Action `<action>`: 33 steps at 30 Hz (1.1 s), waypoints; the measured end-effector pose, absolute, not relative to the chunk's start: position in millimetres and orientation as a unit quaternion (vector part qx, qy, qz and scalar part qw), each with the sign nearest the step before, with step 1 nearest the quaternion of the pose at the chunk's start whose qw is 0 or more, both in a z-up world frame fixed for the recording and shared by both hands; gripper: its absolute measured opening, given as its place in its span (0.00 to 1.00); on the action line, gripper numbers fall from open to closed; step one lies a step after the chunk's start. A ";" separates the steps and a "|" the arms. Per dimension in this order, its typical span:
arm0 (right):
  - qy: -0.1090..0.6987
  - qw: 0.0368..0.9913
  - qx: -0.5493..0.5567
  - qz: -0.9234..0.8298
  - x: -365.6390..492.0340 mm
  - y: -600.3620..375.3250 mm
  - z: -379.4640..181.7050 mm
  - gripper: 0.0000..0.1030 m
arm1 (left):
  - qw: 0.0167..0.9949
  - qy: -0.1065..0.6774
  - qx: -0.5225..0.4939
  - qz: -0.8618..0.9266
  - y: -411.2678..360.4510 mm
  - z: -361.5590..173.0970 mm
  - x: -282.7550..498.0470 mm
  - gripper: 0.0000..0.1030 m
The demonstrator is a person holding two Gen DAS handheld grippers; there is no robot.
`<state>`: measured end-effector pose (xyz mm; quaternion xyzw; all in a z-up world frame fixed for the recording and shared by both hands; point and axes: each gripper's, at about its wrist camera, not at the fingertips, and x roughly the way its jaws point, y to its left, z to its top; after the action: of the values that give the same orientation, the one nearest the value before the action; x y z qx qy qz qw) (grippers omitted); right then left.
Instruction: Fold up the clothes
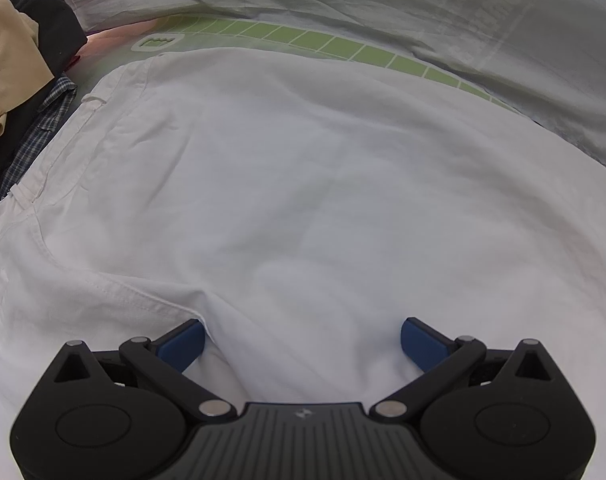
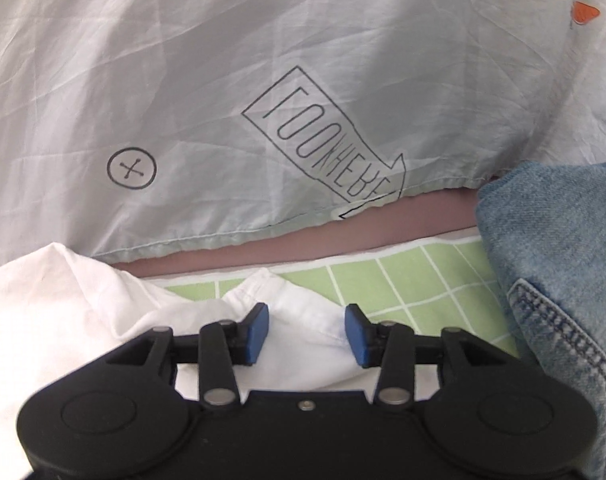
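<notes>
Right fingers (image 2: 257, 330) stand half open, straddling a corner of the white garment (image 2: 303, 320) without pinching it; the left gripper (image 1: 303, 346) gapes wide, empty, over the spread cloth. Judged best: close squarely on that corner (denim (image 2: 555, 264) crowds in at 3 o'clock), then lift.

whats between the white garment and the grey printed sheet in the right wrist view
In the right wrist view, a strip of green grid cloth and a bare mauve band separate the white garment from the grey printed sheet.
</notes>
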<state>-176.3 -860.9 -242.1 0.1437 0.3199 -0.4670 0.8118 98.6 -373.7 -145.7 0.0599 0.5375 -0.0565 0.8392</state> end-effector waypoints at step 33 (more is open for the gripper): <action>0.293 0.787 0.069 -0.539 -178.5 -892.3 -220.1 0.13 | 0.844 0.530 0.059 -0.061 -367.8 -146.0 96.5 1.00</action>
<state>-178.5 -892.3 -220.1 0.0694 0.2935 -0.5387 0.7867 96.5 -367.8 -146.0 0.0594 0.5295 -0.0606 0.8441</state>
